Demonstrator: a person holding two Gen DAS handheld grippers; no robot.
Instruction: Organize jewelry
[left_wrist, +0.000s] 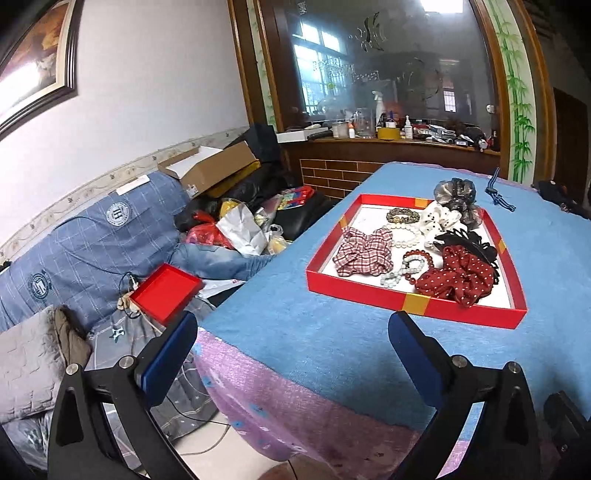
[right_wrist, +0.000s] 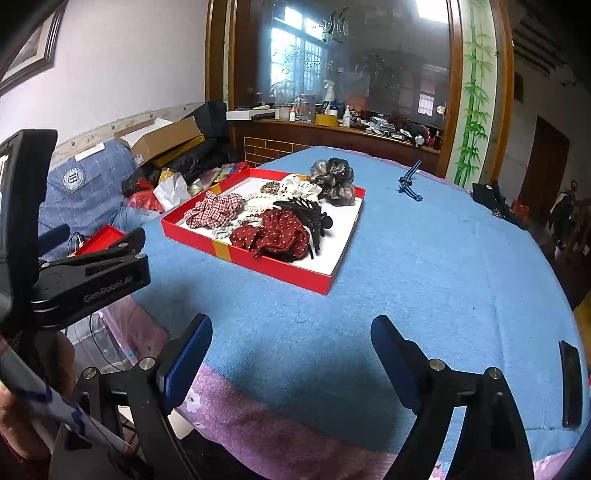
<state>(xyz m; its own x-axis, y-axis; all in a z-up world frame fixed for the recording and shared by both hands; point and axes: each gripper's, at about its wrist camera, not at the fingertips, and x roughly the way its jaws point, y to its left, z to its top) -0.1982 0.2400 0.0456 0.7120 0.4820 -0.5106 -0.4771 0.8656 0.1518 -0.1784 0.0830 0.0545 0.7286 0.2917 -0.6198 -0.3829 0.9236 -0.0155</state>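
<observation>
From the left wrist, the left gripper (left_wrist: 293, 328) hangs spread wide and empty over blue terry cloth (left_wrist: 314, 332), the shallow red cardboard tray (left_wrist: 417, 301) of beads and fabric scrunchies at one o'clock. From the right wrist, the right gripper (right_wrist: 291, 334) gapes empty too, the tray (right_wrist: 280, 267) at eleven o'clock, a dotted maroon scrunchie (right_wrist: 273, 230) nearest.

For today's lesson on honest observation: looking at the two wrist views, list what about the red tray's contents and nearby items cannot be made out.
- Black hair claw: partly covered by the red dotted scrunchie in the right wrist view.
- Bead bracelets: overlapping in the left wrist view; count unclear.
- Grey scrunchie: overlaps the red tray far rim, so in or out is unclear.
- Striped cord: too small to identify.
</observation>
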